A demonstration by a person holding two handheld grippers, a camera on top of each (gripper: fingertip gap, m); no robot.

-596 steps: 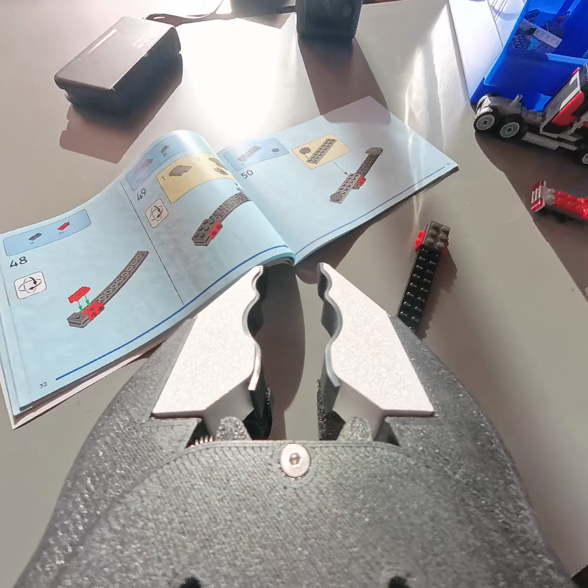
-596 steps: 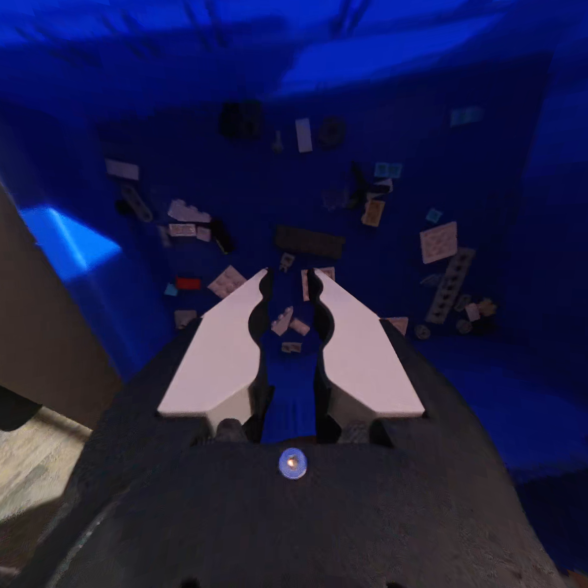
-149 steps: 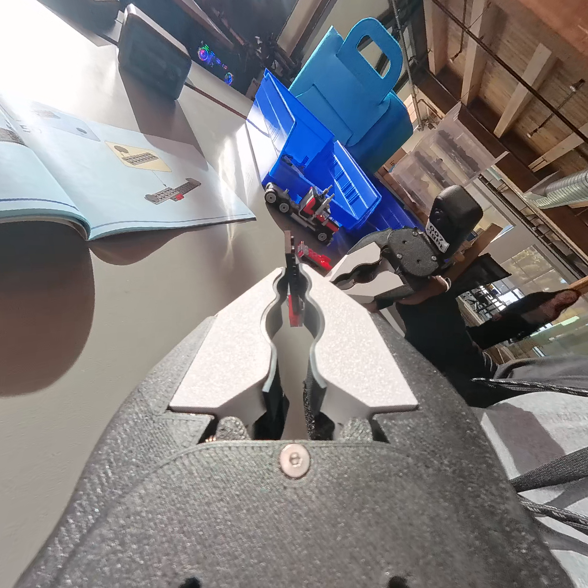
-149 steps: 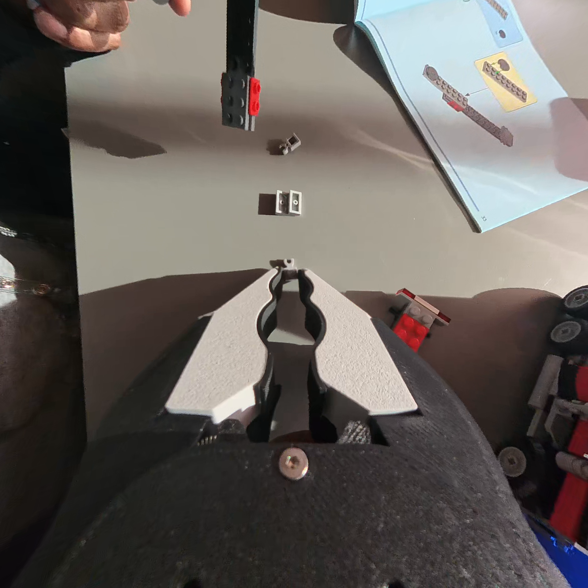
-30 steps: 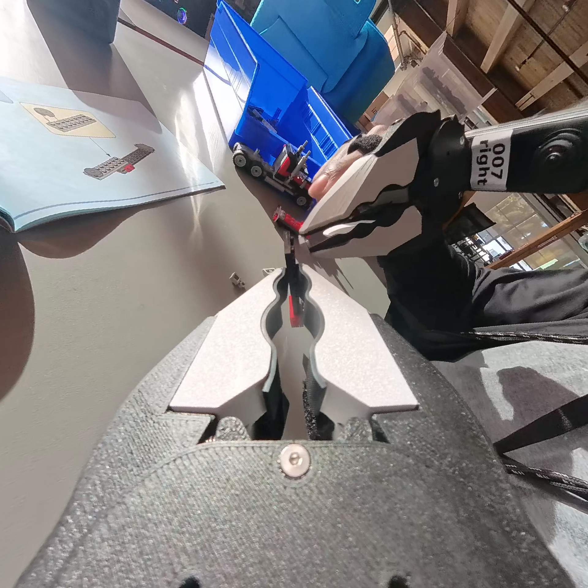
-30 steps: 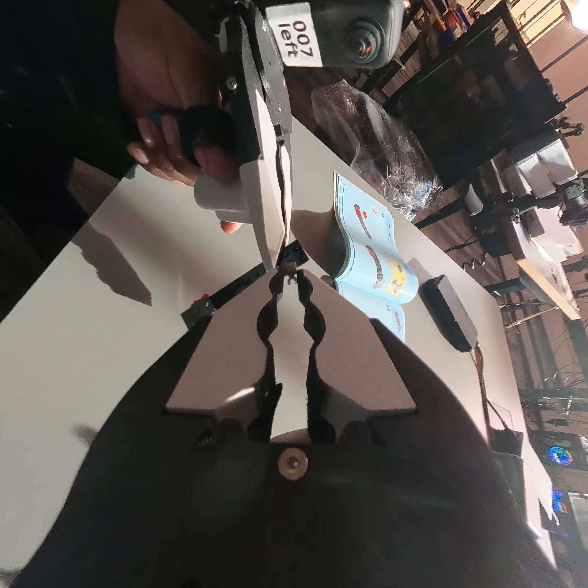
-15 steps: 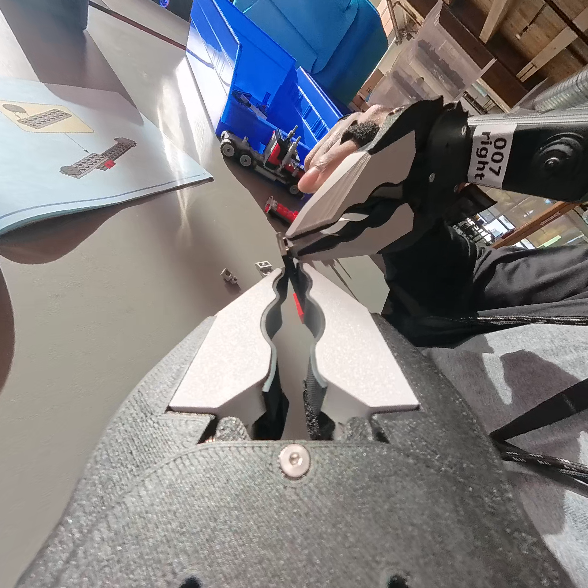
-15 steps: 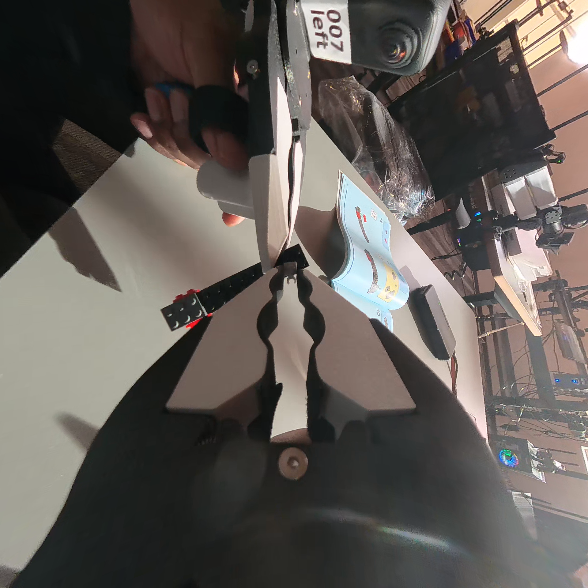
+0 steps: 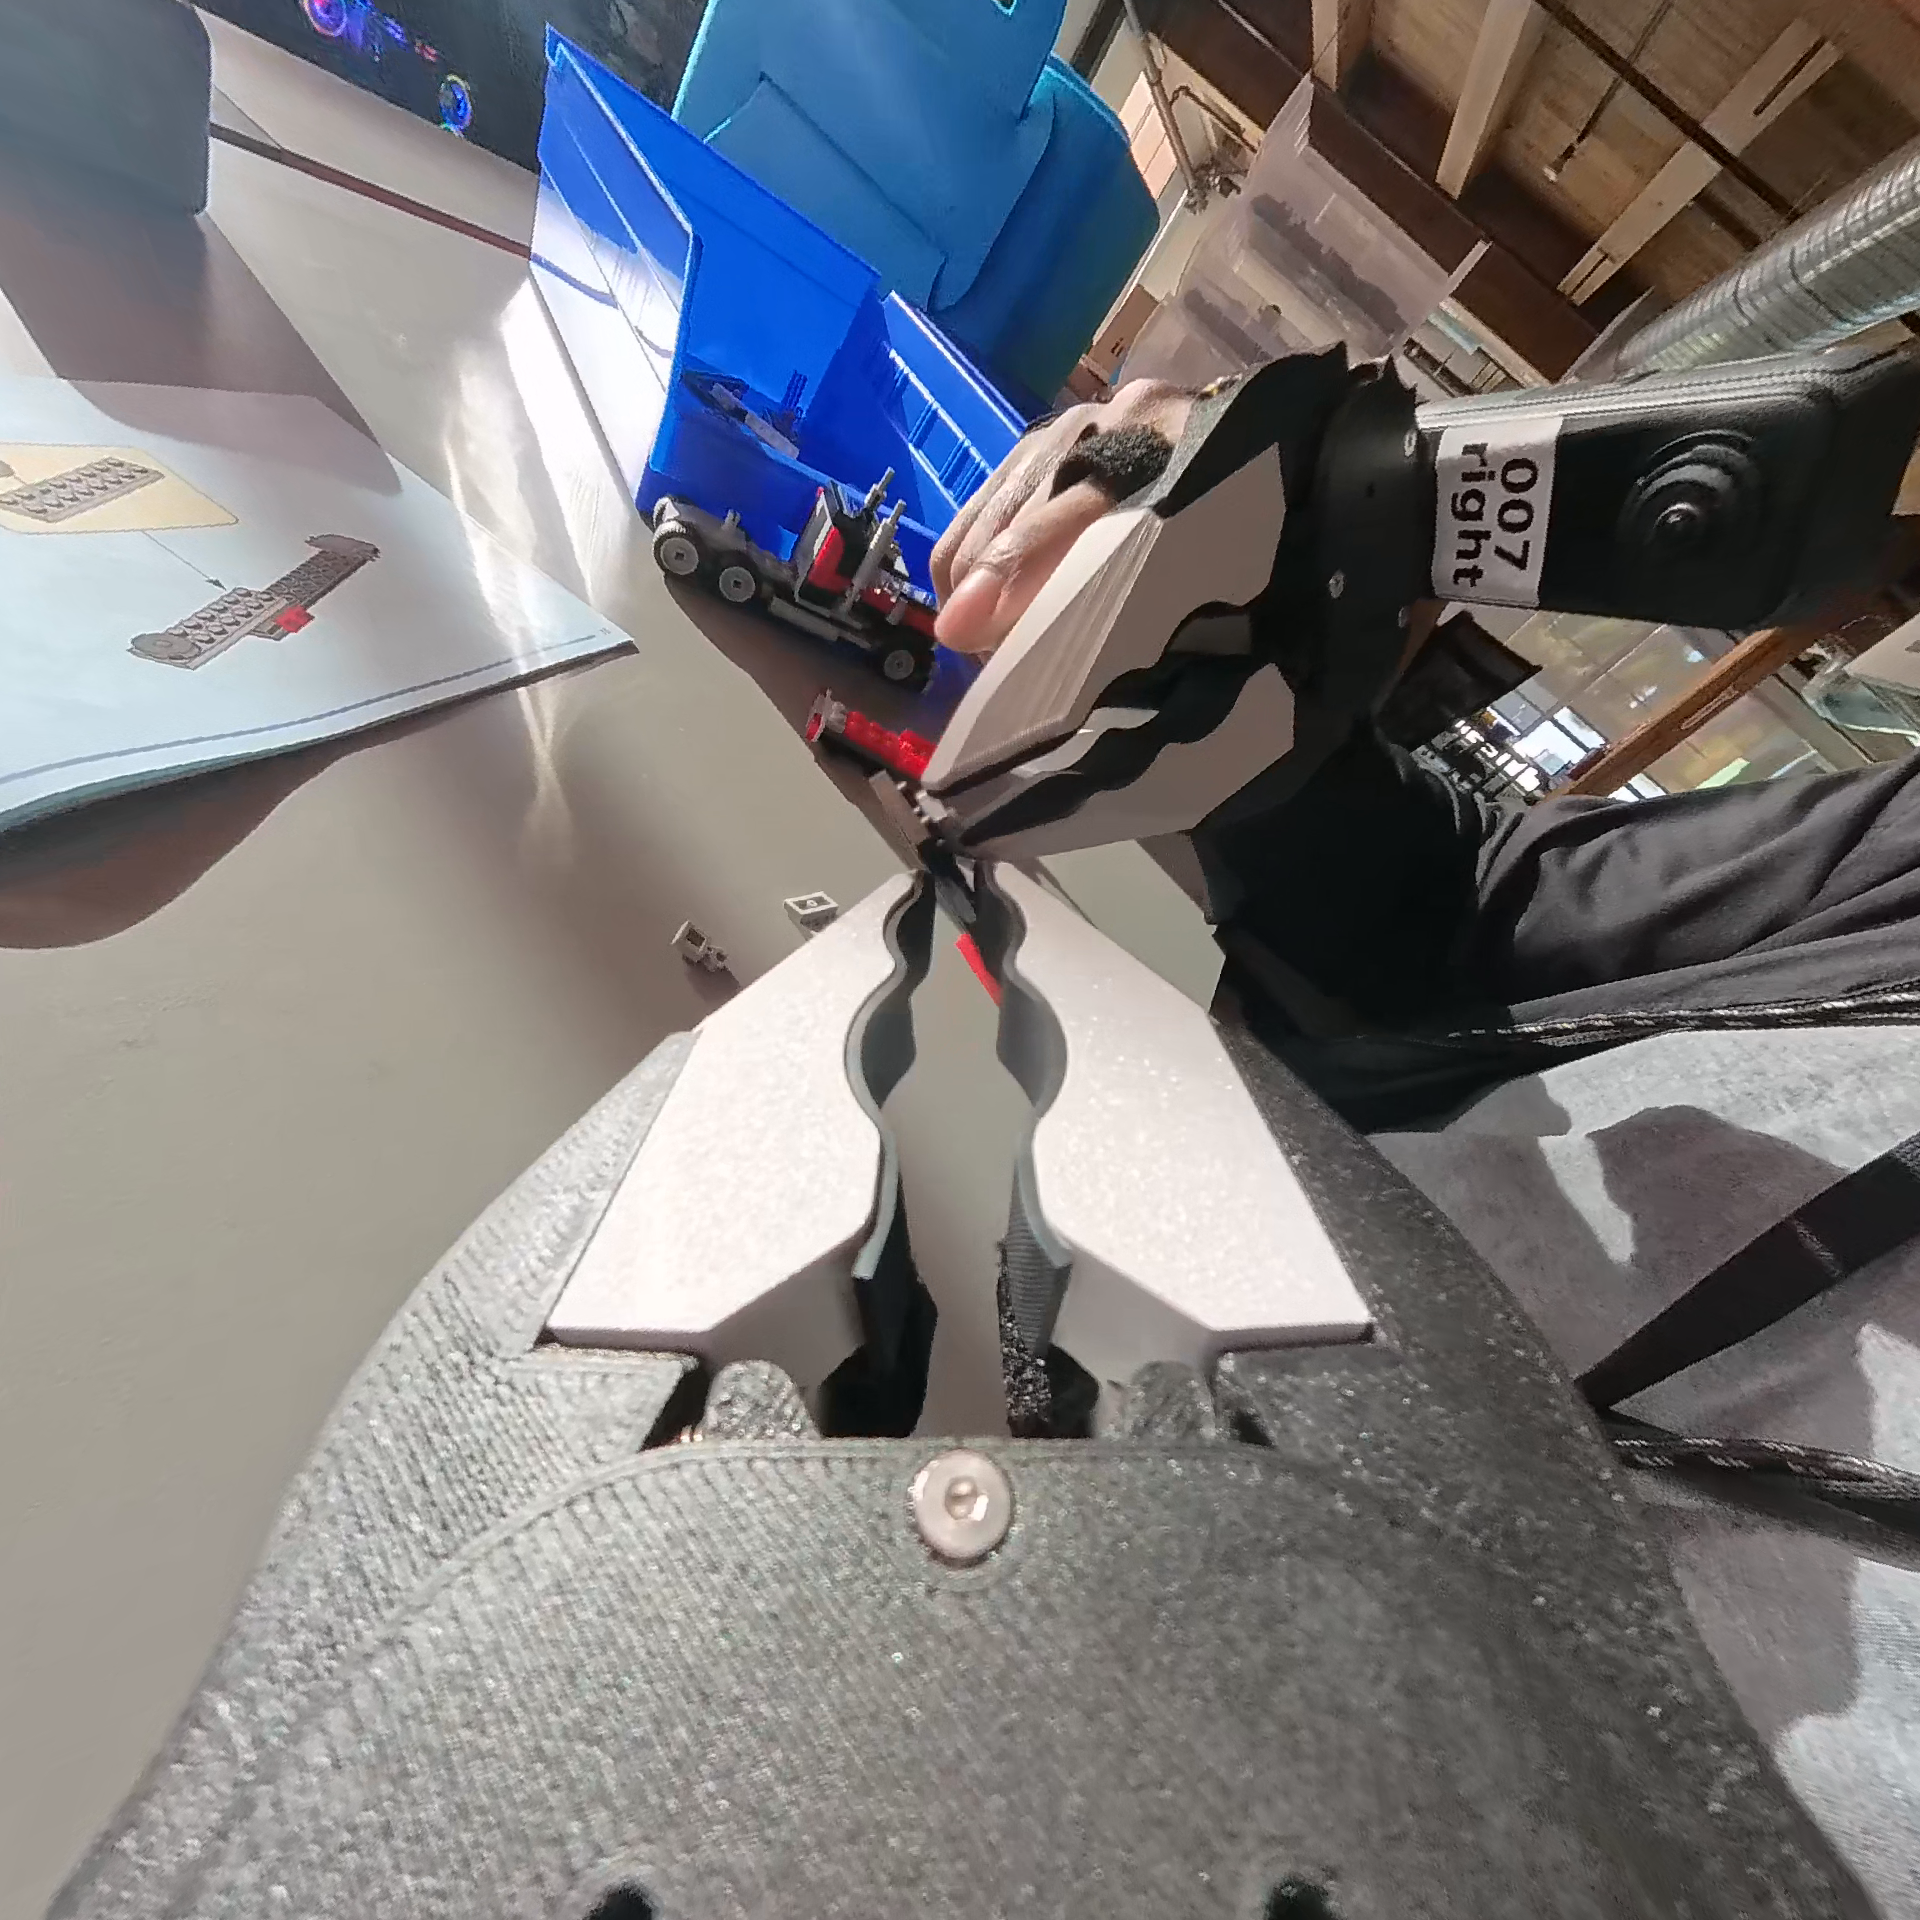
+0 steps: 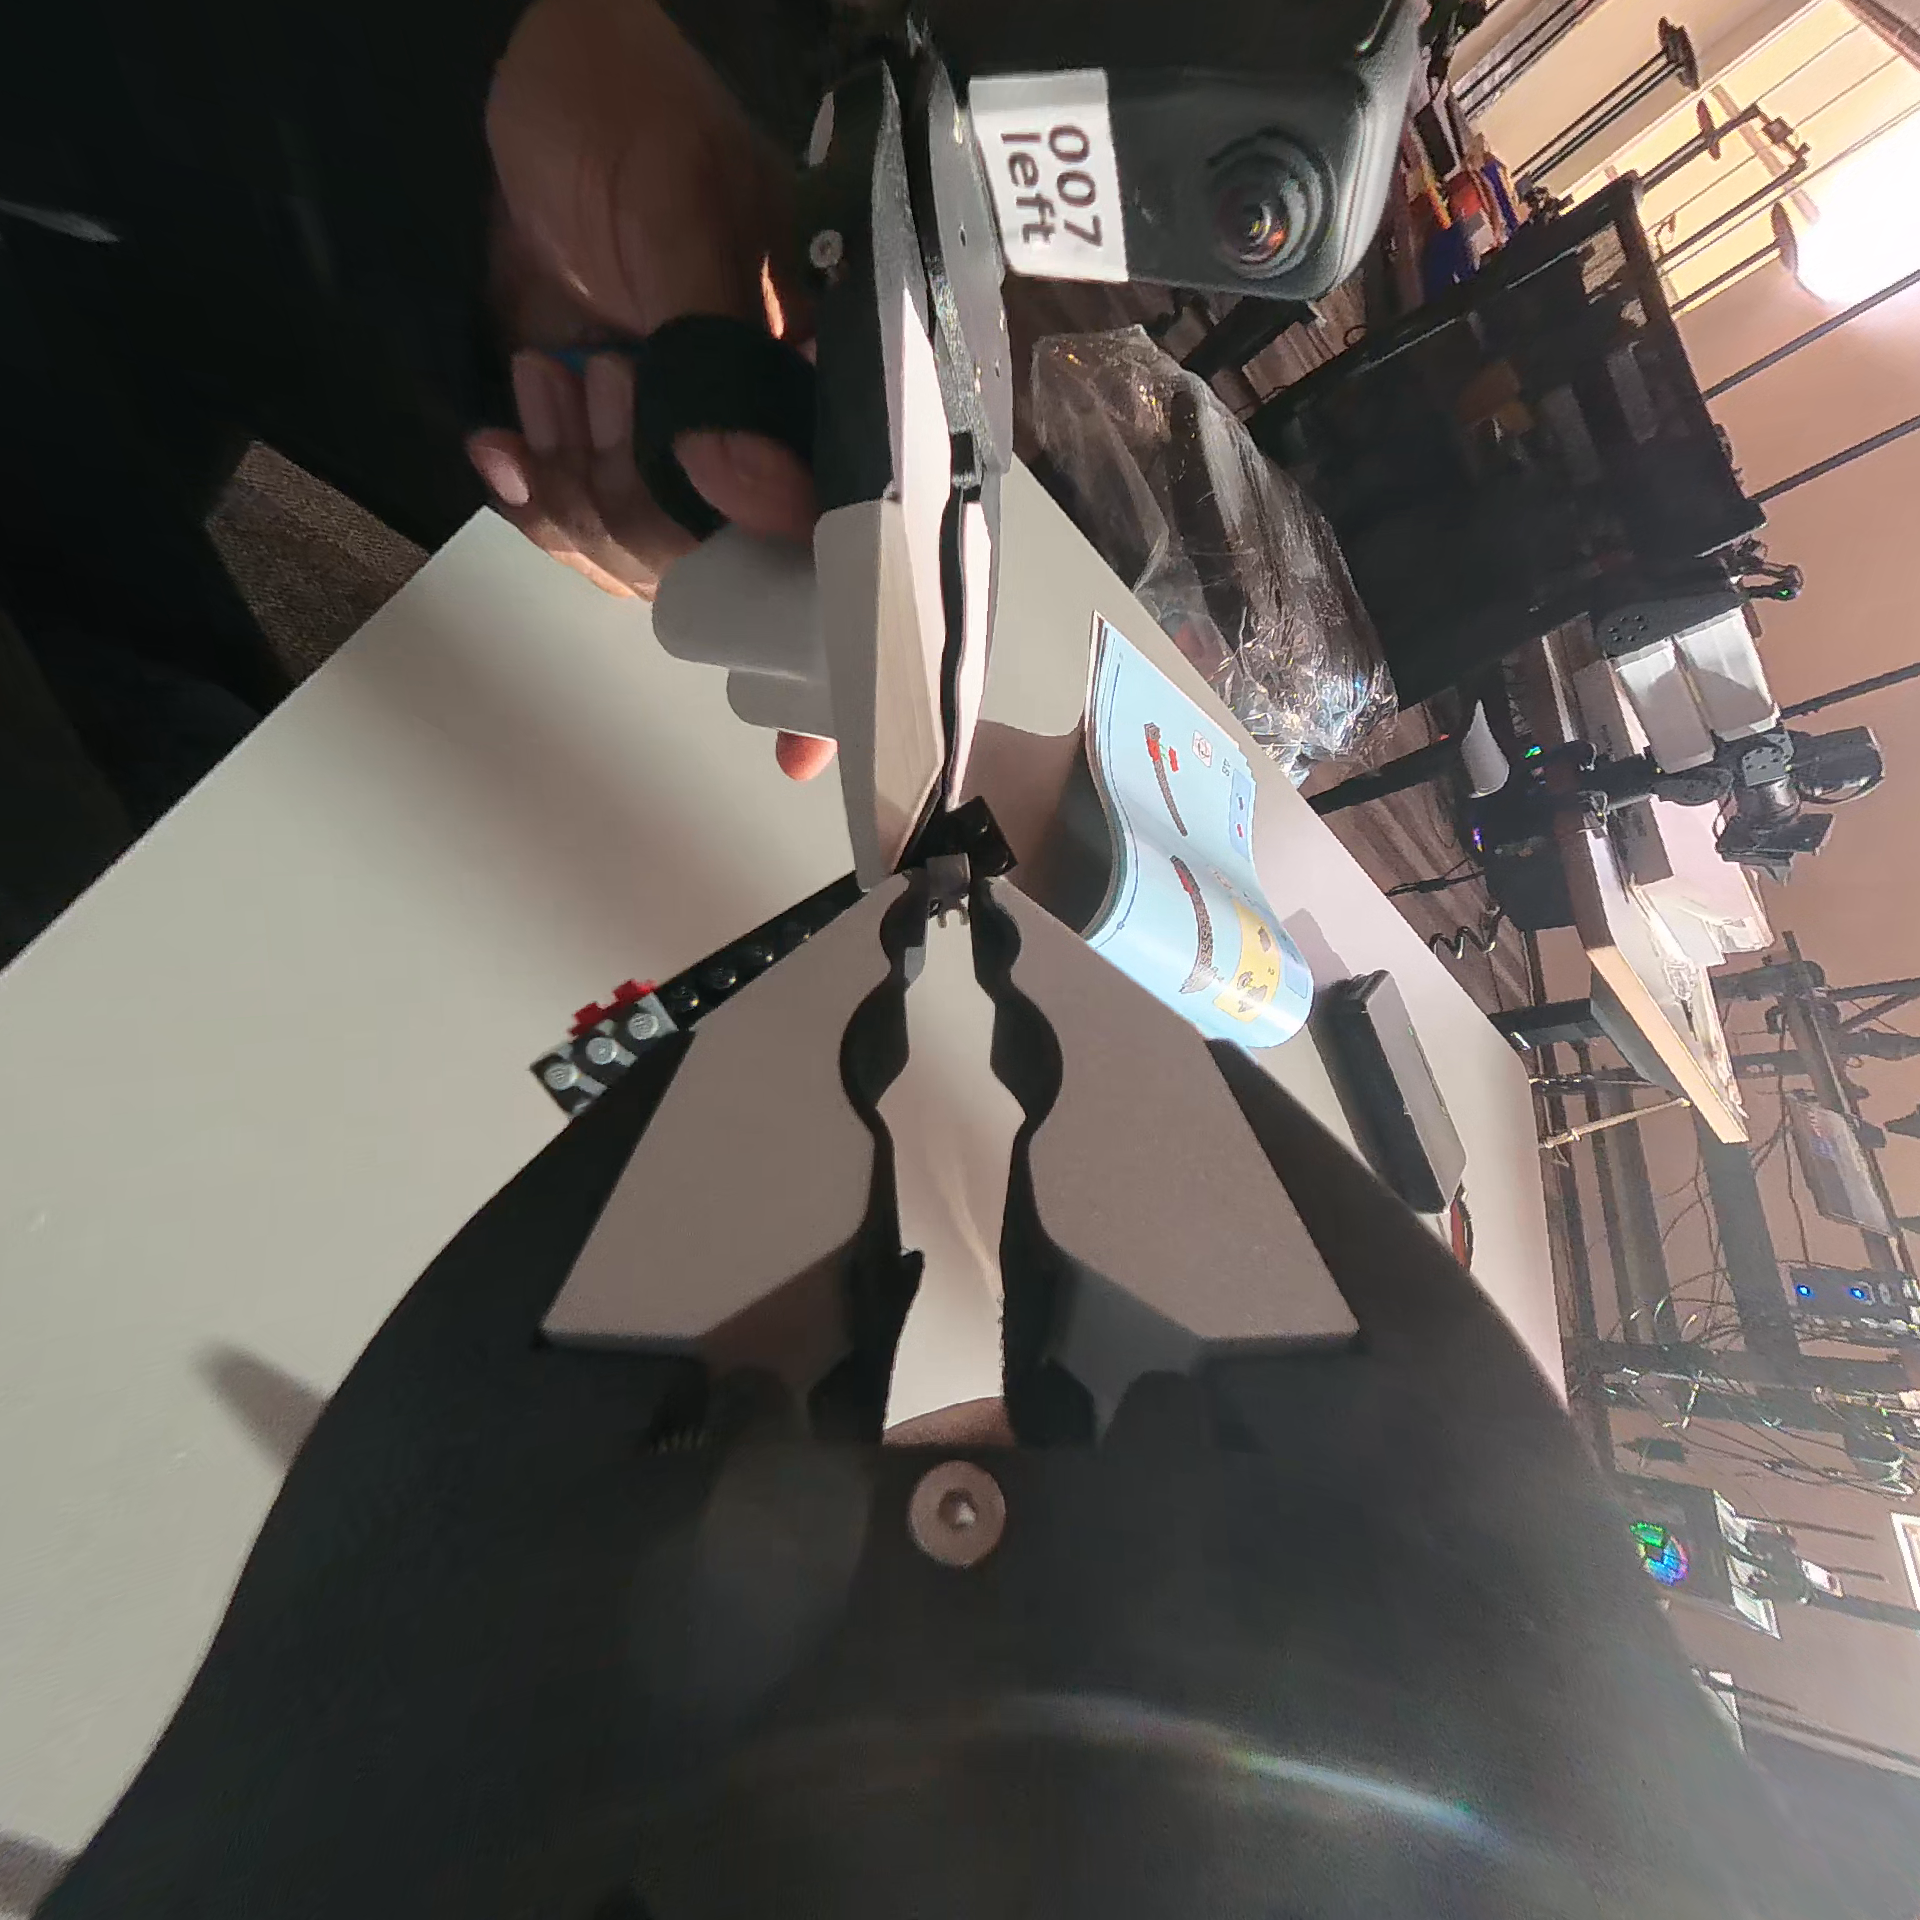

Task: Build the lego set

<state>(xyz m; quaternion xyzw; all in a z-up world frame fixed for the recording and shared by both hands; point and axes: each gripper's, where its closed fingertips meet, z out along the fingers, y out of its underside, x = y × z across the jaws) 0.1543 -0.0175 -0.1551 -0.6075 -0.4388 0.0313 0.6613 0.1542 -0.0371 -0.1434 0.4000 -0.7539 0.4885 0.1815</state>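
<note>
Between matte claws, studded black plate (image 10: 769, 951)

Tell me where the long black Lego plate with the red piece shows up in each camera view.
Left wrist view: long black plate, edge-on, centre, between the left gripper fingers.
Right wrist view: left of centre, running from its grey-and-red end up to both gripper tips.
Shared landmark: instruction booklet.

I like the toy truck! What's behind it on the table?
Right behind the toy truck stands a blue bin with loose pieces inside one compartment. Most of the bin's inside is hidden by its own walls. A teal bag rises behind the bin.
</note>
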